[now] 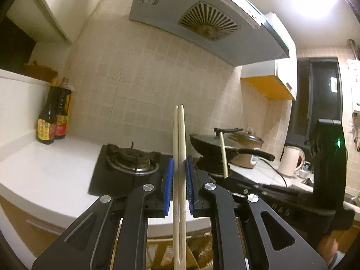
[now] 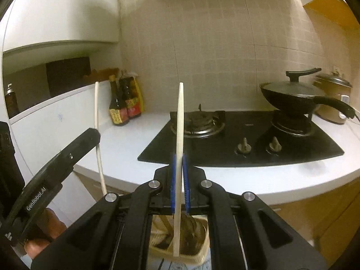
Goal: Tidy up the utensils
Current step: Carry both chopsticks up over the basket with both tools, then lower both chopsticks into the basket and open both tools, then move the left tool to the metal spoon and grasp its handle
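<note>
Nearest the left wrist camera, the left gripper (image 1: 179, 180) has its jaws nearly closed on a pair of pale chopsticks (image 1: 179, 157) standing almost upright between the blue pads, pinched roughly at mid-length, tips above and butts hanging below. In the right wrist view the right gripper (image 2: 179, 175) is closed fully on a single flat pale stick (image 2: 180, 135), probably another chopstick seen edge-on, also upright and gripped a little below its middle.

These pieces look light, thin and rigid, likely bamboo or wood, and smooth enough to slide or swivel in a pinch. The pair is the trickier load: two round sticks side by side can roll over each other, so a hold near the middle with the pads flat across both seems right, and any tilt should be gentle.

Directly beneath the right gripper sits a beige utensil basket (image 2: 198, 256) holding dark-handled tools; it seems the likely place for the sticks, though that is only a judgement.

Beyond lies the white worktop (image 2: 126, 144), bare in front of the black gas hob (image 2: 247, 144). A covered wok (image 2: 292, 99) rests on the far burner, with a rice cooker (image 2: 333, 99) behind it. Soy sauce bottles (image 2: 122, 108) stand against the tiled wall, well apart from both grippers.
</note>
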`<state>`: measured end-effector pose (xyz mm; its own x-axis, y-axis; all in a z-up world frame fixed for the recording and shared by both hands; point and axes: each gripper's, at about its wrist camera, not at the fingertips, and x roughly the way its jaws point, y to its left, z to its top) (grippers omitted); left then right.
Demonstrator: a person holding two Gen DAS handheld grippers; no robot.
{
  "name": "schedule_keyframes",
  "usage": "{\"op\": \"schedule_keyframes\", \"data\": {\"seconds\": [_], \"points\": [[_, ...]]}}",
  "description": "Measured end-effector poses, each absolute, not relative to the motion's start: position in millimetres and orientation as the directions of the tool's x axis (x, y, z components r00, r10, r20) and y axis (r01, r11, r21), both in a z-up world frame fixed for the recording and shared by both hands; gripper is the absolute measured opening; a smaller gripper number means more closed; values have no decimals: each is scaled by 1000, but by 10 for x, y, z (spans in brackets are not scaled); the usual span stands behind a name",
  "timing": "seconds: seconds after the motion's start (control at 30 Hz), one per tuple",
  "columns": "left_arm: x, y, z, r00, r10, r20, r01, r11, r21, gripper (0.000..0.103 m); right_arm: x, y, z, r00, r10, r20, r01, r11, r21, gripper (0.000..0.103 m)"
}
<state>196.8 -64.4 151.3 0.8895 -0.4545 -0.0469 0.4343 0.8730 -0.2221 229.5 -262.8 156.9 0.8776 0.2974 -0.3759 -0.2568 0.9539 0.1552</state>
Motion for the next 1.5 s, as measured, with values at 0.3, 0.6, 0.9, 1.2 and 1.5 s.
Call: {"op": "schedule_keyframes", "data": {"seconds": [0.3,0.6,0.9,1.2,1.5], "points": [[2103,-805,1225,921,-387,-38,378,913,-153,10,2392,-2494,1085,914,240,-328,-233,971,62,4],[2142,-818,940,933,-356,-42,347,927,-142,10,2362,-2584,901,927,237,-291,-215,971,106,4],[2073,-665,868,918,-388,-79,370,911,-182,13,2129,-2616,853,930,242,-277,-224,970,97,5],[1779,-535,1002,902,-422,-89,399,895,-200,32,1760,-2725,932,912,268,-310,-243,963,120,6],[1354,-317,1324,817,-561,-133,497,802,-332,46,1292,-2870,1178,887,308,-343,-258,948,184,7]]}}
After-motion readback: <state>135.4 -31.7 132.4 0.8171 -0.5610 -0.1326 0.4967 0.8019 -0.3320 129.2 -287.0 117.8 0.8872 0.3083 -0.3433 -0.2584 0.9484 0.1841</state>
